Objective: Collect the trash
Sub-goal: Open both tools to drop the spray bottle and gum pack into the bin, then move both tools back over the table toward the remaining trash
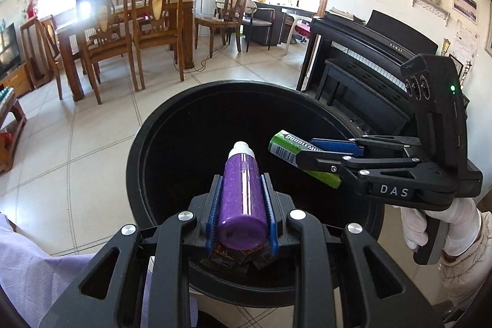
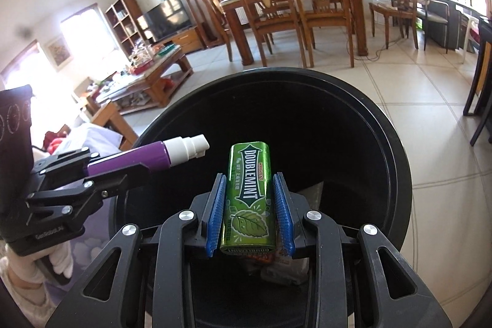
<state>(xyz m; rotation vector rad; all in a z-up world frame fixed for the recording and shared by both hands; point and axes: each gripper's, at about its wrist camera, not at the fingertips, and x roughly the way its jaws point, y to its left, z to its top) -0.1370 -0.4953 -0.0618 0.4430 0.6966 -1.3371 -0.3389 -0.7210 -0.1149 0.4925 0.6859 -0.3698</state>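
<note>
Left tongs gripping purple bottle, right tongs gripping gum tin, over black bin

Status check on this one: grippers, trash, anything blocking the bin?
Left gripper shut on purple bottle, right gripper shut on gum tin. Both over bin. Trash already inside. Nothing blocking.
</note>
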